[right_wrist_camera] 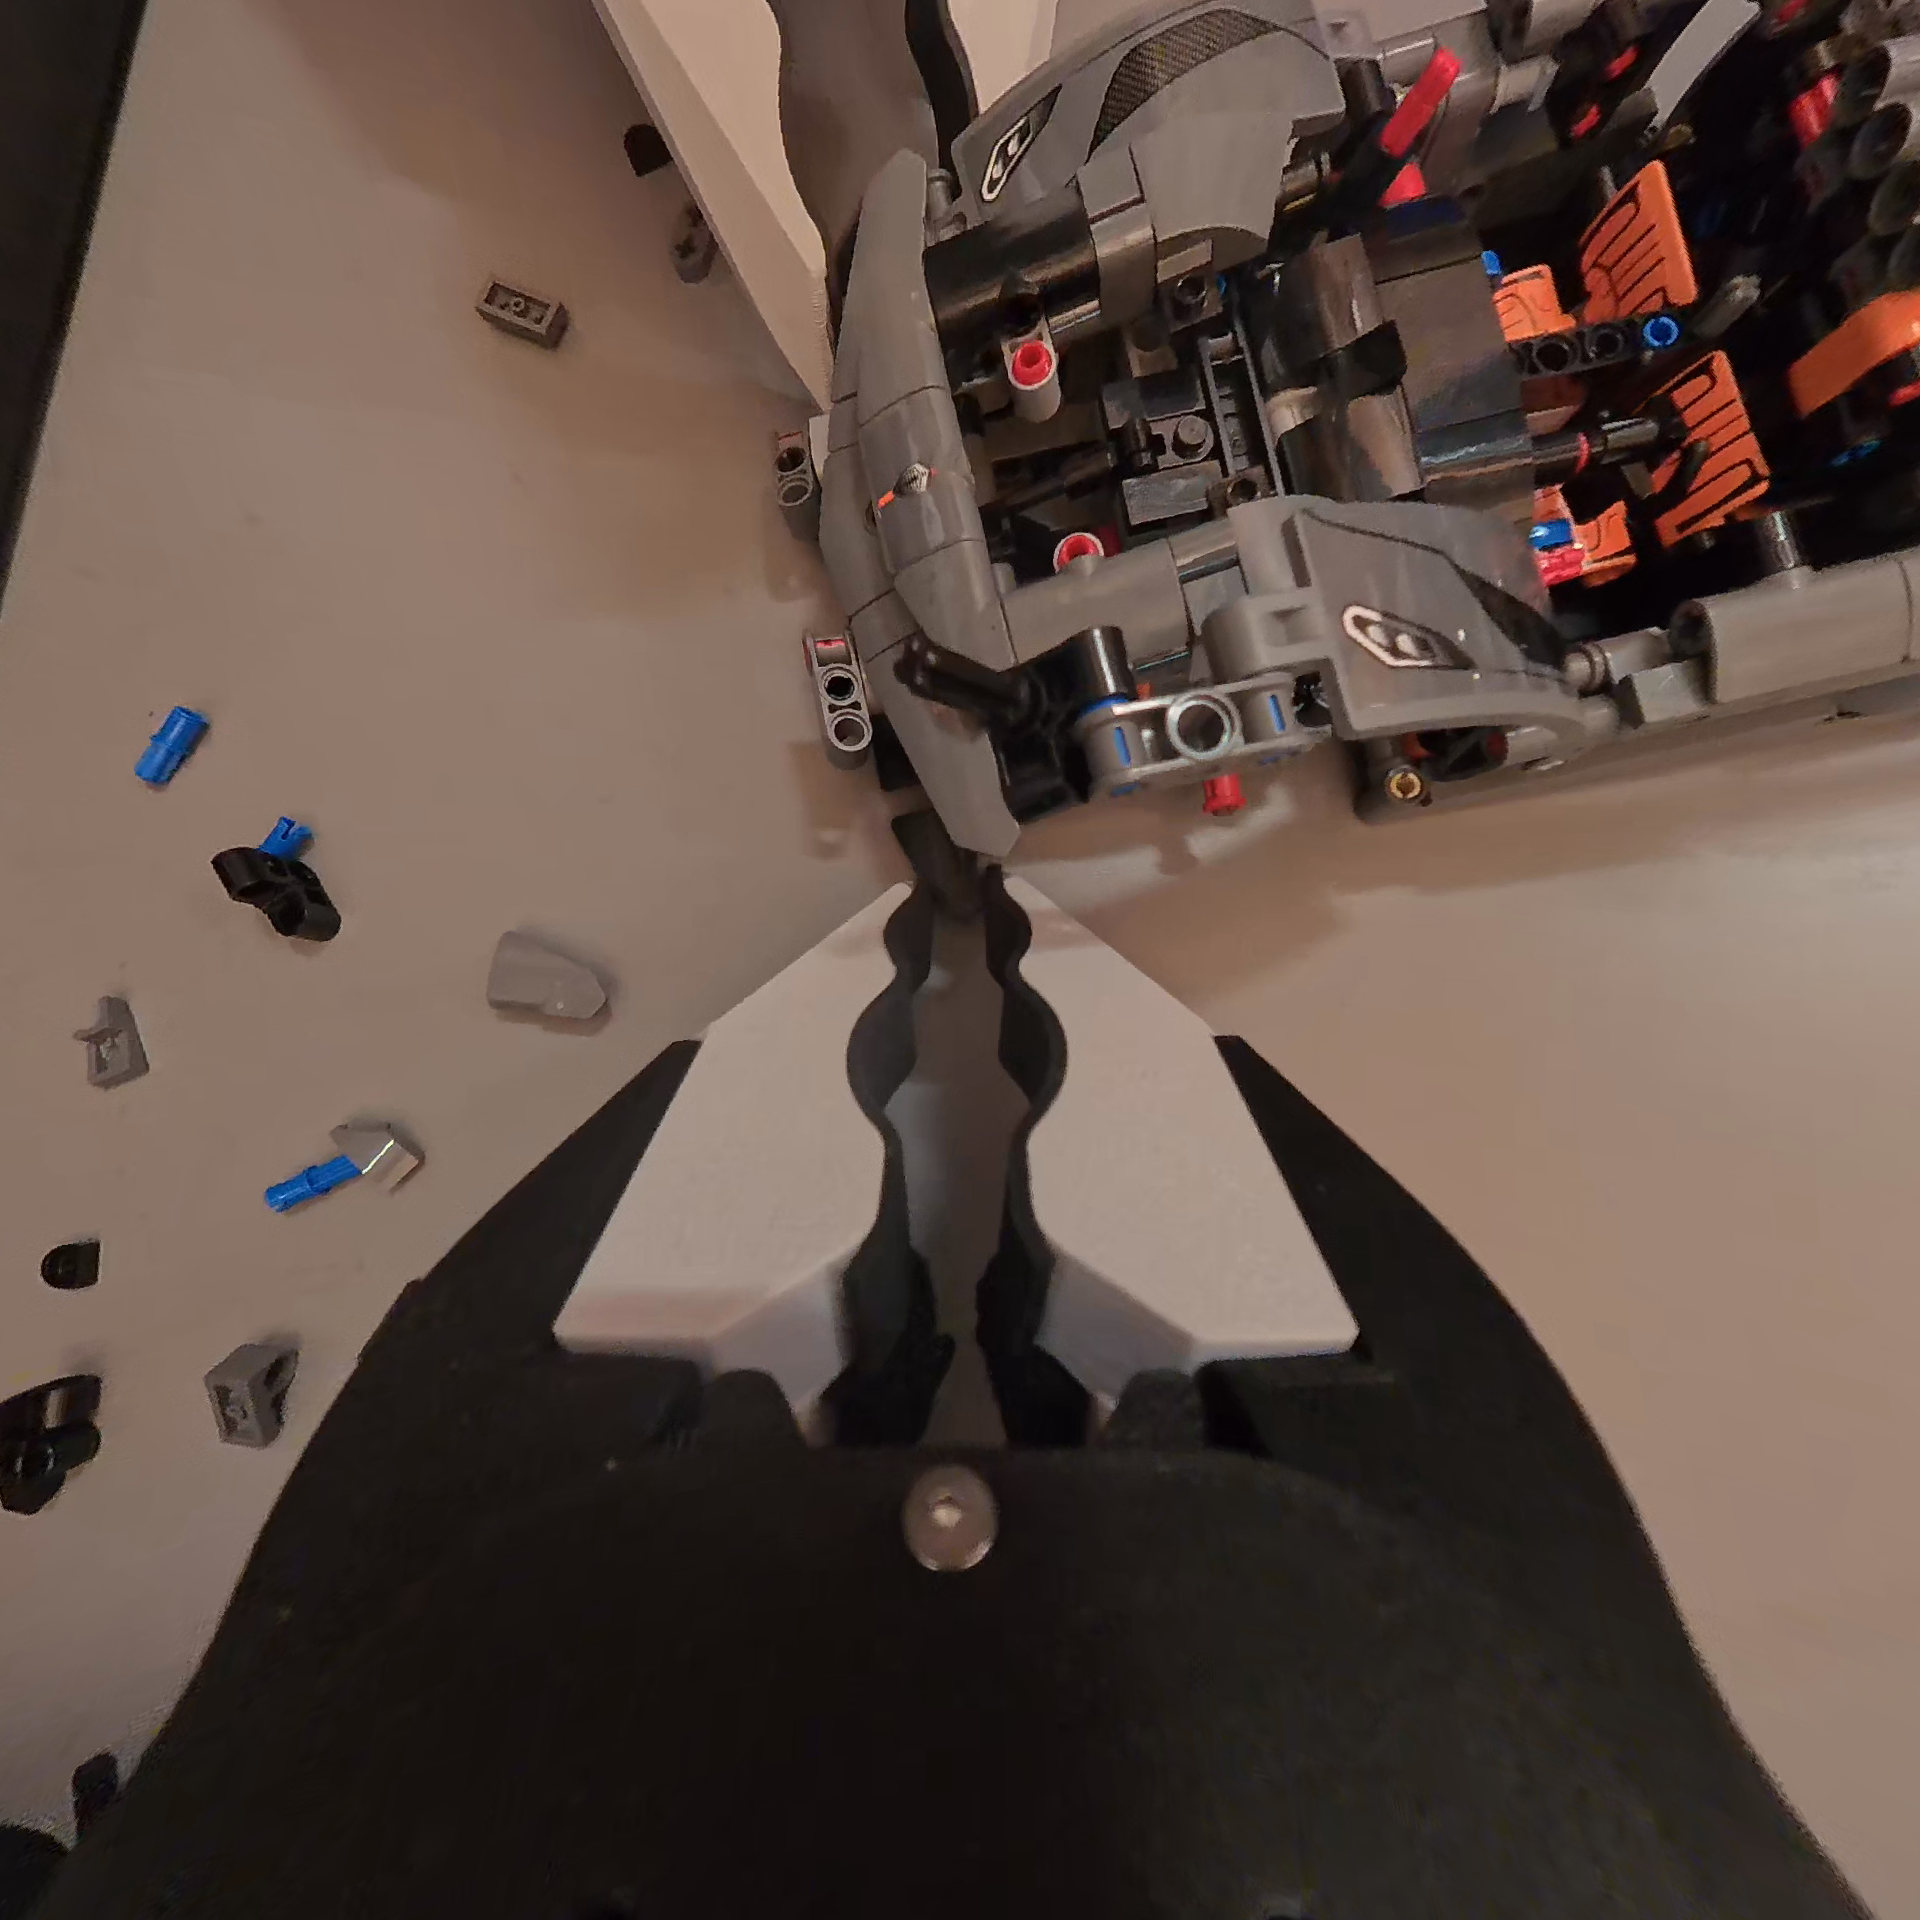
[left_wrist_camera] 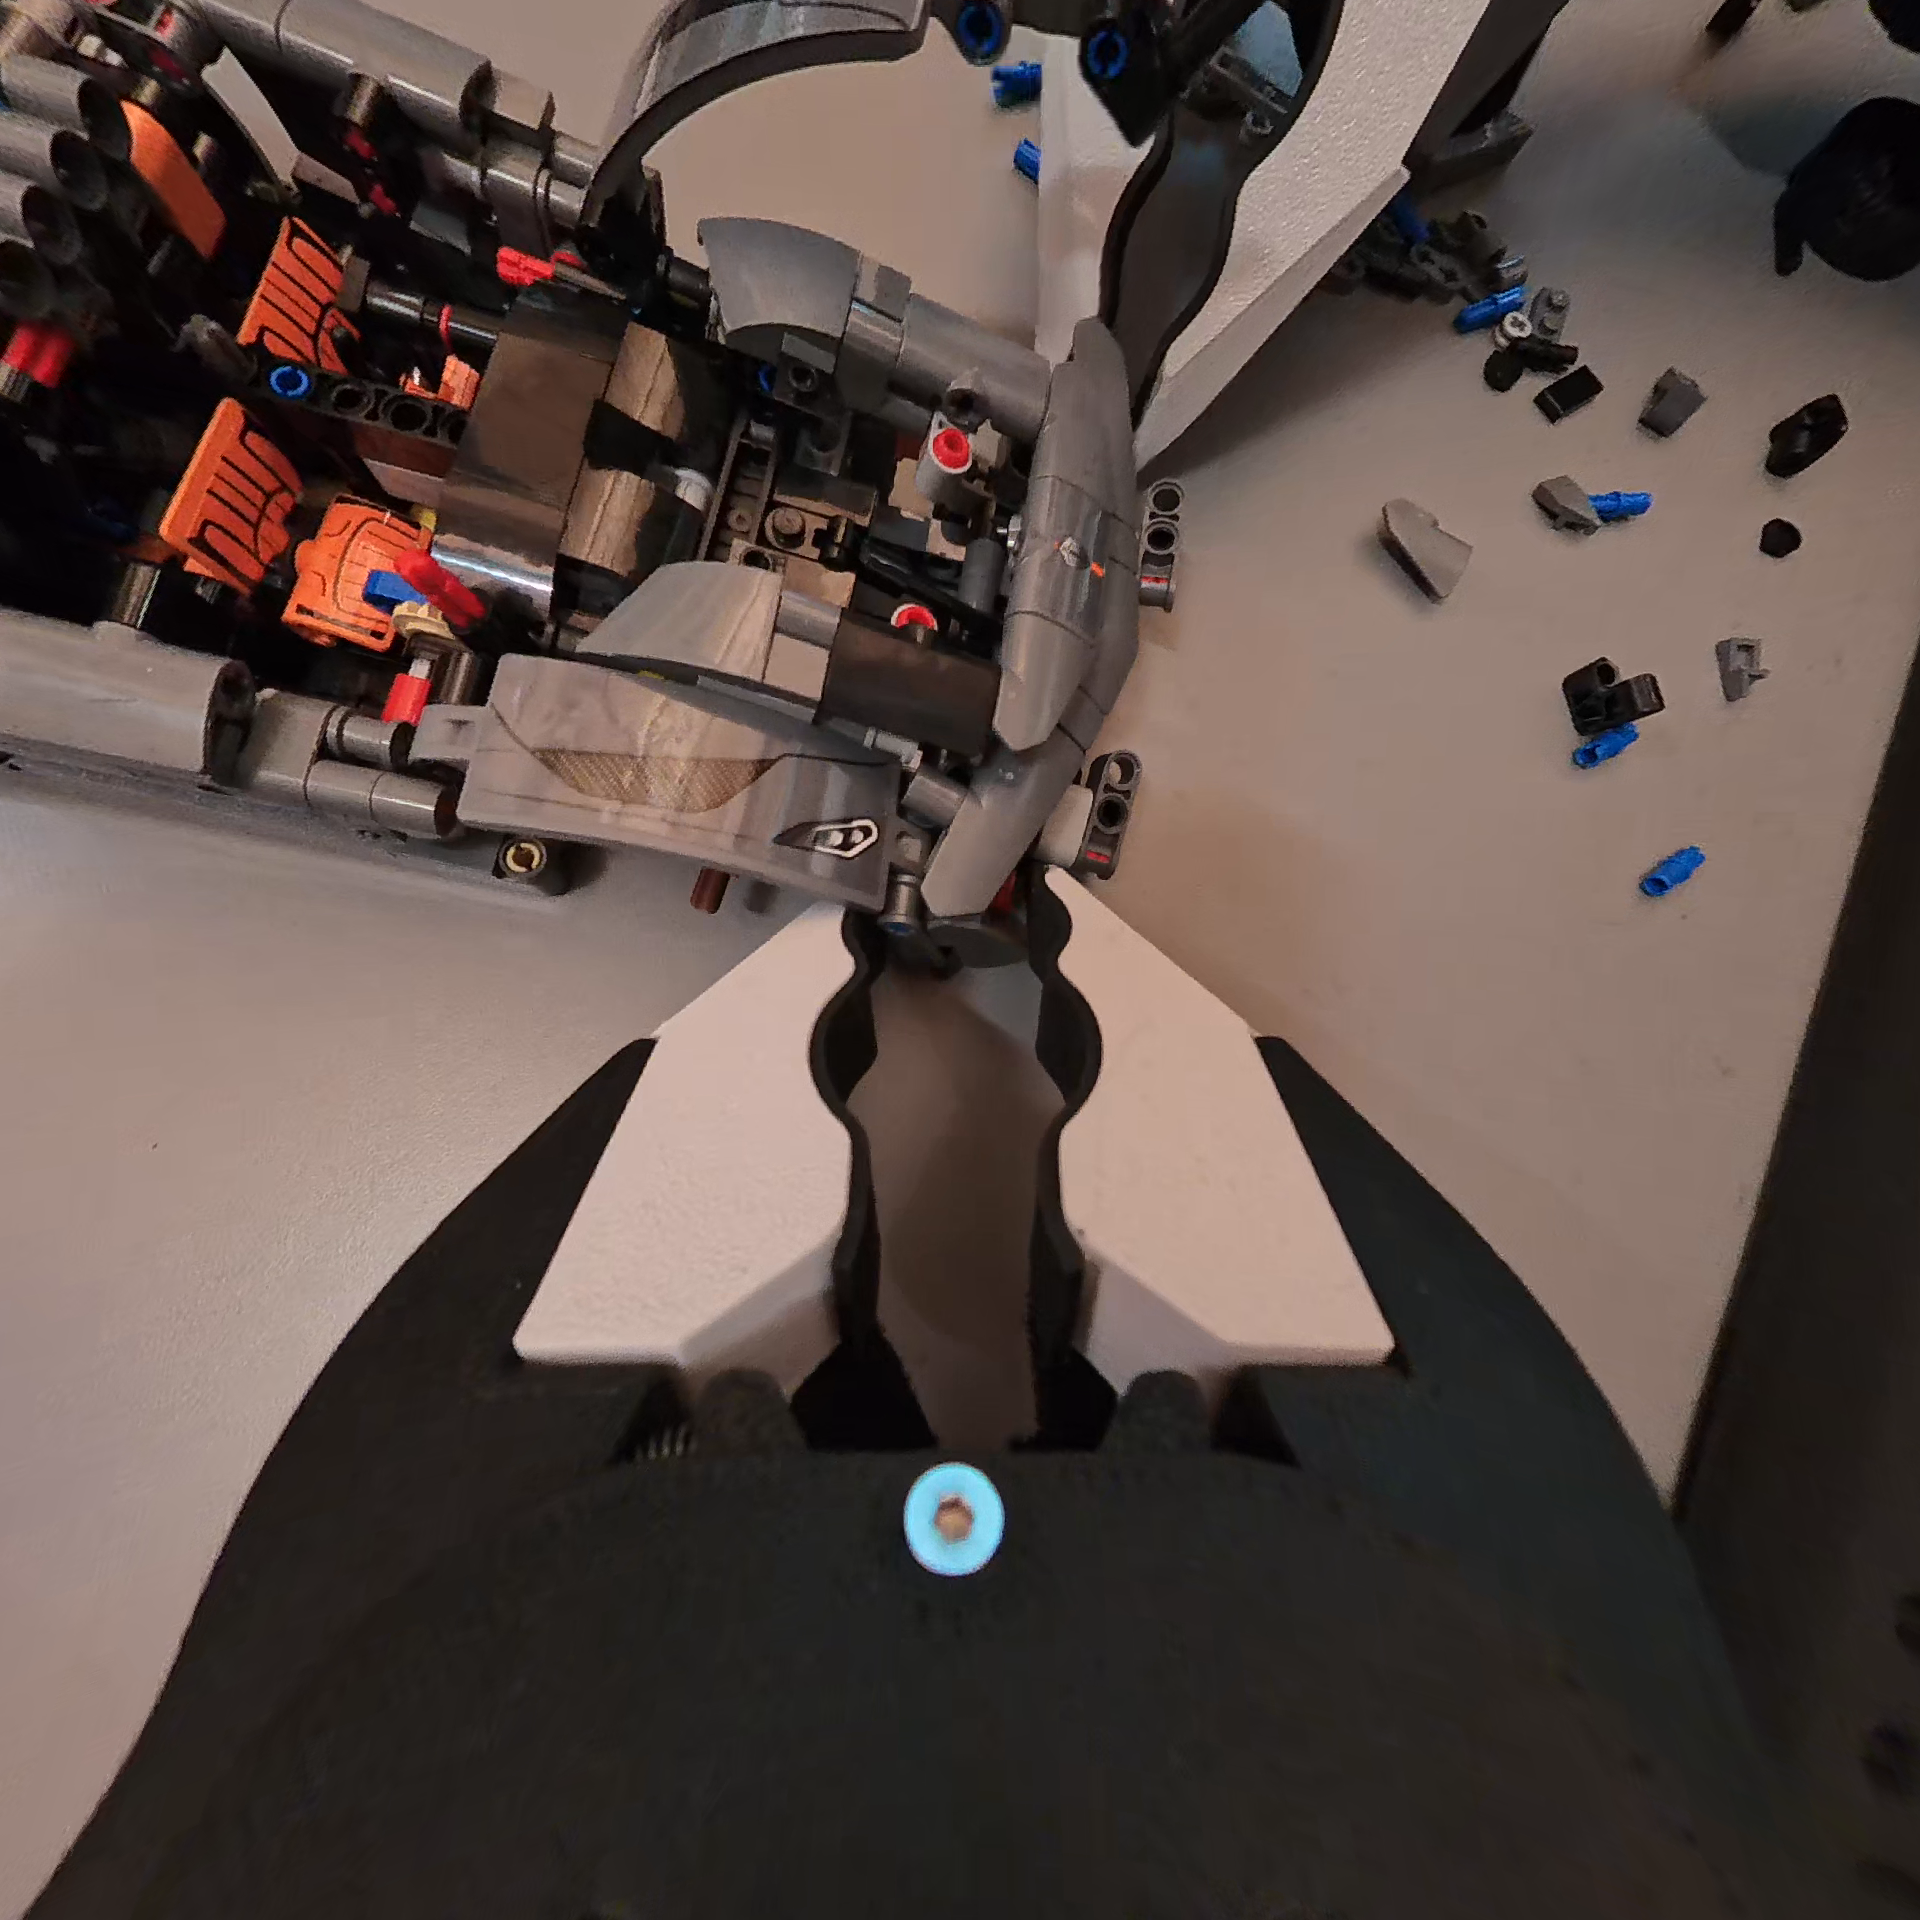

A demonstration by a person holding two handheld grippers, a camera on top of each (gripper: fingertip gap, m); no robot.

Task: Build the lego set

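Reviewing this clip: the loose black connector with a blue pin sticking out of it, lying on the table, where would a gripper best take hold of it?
Grip the black connector across its black body, coming down from above. It lies flat with bare table around it, so fingers would probably fit on both sides. The blue pin at one end looks too small and round to pinch steadily.

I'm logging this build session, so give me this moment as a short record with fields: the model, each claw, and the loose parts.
model: grey, black and orange lego car, partly built, lying on the pale table
left claw: tips closed on a corner of the car's grey nose panel
right claw: tips closed on a dark piece at the opposite corner of the nose panel
loose parts: blue pins, black connectors and small grey pieces scattered in front of the nose
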